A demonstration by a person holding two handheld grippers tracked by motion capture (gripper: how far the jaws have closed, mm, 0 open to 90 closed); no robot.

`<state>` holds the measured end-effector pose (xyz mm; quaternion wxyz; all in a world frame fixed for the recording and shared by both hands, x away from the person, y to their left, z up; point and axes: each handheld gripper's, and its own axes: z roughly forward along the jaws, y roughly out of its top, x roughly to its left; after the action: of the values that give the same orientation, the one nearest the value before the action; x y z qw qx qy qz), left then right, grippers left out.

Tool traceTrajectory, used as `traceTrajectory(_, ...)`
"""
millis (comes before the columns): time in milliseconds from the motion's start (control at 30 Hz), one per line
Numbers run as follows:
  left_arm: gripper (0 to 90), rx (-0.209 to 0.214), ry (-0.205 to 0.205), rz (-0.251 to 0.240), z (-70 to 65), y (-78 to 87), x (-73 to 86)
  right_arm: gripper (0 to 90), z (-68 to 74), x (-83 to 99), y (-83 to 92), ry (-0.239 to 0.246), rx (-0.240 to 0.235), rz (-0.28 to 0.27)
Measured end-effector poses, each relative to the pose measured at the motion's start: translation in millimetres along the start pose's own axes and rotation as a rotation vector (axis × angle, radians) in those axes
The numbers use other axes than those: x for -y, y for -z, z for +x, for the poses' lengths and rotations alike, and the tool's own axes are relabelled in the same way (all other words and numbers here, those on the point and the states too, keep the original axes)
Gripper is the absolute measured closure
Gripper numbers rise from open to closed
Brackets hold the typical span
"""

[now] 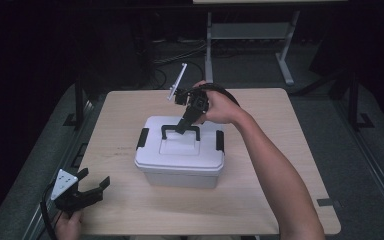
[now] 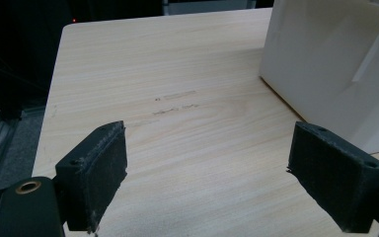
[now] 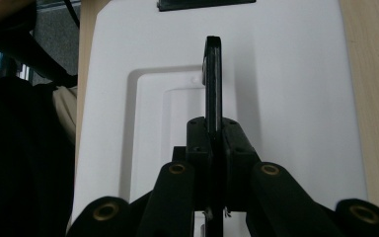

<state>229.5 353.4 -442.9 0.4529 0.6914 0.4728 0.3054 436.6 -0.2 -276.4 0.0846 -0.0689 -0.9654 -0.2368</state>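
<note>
In the high view, a white storage box with black side latches sits at the centre of the light wooden bench. The right gripper reaches down from the upper middle of the frame, its fingers closed on the black carry handle raised above the lid. The left gripper rests at the lower left, near the bench's front edge, well apart from the box, its fingers spread.

In the left gripper view, the two padded fingers stand wide apart with bare bench between them; the box wall fills the upper right, just beyond the right-hand finger.

In the right gripper view, the fingers press together at the lower centre, pinching the handle, which runs edge-on up from between them over the white lid.
</note>
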Motion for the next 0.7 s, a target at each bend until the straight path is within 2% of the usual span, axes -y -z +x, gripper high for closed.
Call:
traceTrajectory(167,14.1,0.001,0.001,0.001,-0.2,-0.1,0.1,84.3,-0.4,2.9,-0.5,0.000,-0.005,-0.009)
traceTrajectory(267,14.1,0.000,0.000,-0.001,-0.4,-0.1,0.0,84.2,-0.4,3.9,-3.5,-0.008,-0.012,0.009)
traceTrajectory(433,14.1,0.000,0.001,0.001,0.4,0.0,0.3,84.1,-4.6,7.8,-5.4,-0.019,-0.012,-0.008)
traceTrajectory(700,14.1,0.001,0.001,0.002,-0.3,-0.5,0.0,83.9,-5.7,7.1,-6.4,-0.025,-0.008,-0.007)
